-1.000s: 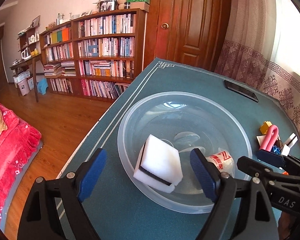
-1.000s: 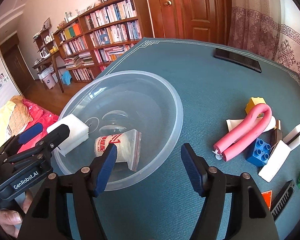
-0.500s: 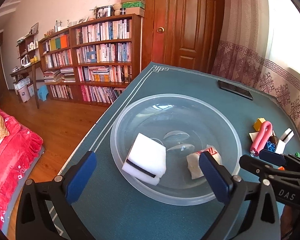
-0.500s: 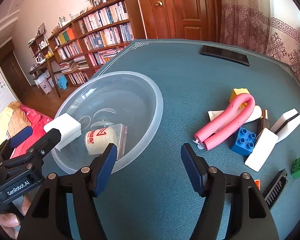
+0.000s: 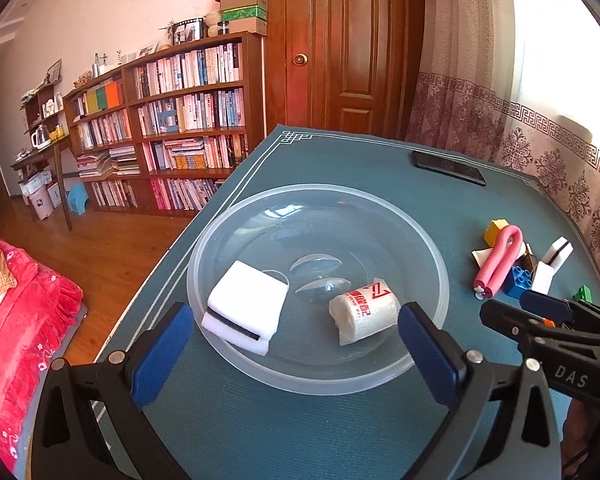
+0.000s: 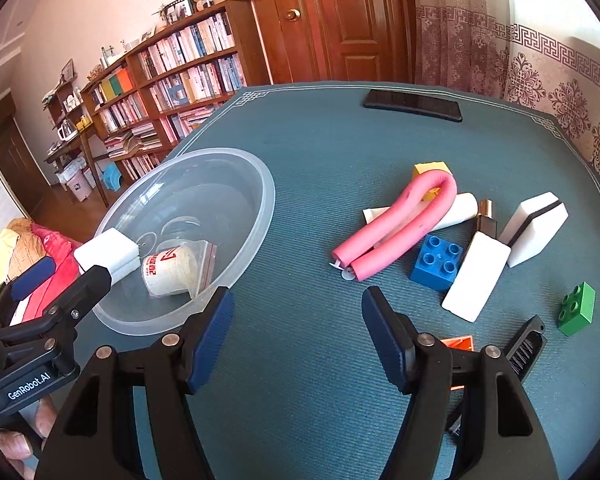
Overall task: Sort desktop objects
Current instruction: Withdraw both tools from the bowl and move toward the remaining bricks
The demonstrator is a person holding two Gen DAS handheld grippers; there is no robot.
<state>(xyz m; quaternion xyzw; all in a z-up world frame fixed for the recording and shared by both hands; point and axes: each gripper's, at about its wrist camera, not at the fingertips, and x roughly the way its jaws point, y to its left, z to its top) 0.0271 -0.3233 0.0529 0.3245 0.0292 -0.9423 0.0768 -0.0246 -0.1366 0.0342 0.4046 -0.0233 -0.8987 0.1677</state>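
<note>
The worktop (image 6: 320, 360) is covered with a blue-green mat, and on its left part stands a big clear bowl (image 6: 269, 200). Inside the bowl lie two things already sorted: a white sponge with a dark stripe (image 5: 246, 306) and a small bag with red print (image 5: 362, 312), apart from each other on the bowl's floor.

To the right of the bowl, well apart from it, waits the group of things not yet sorted. The largest is a pink foam tube (image 6: 396, 228), bent in a U, which lies partly over a white tube (image 6: 456, 212) and a yellow block (image 6: 430, 169). Next come a second striped sponge (image 6: 536, 228), a white flat block (image 6: 476, 280), a blue brick (image 6: 438, 262), a black brush (image 6: 524, 346) and a green brick (image 6: 578, 308). A dark phone (image 6: 412, 105) lies at the far edge.

The left gripper (image 5: 296, 350) is spread wide and empty, at the near rim of the bowl. The right gripper (image 6: 296, 338) is also spread and empty, over bare mat between the bowl and the pile.

I judge the step in hand is reaching for the next thing. The next move calls for bringing the right gripper forward to the pink tube's near ends, which are the closest, and closing across them.
</note>
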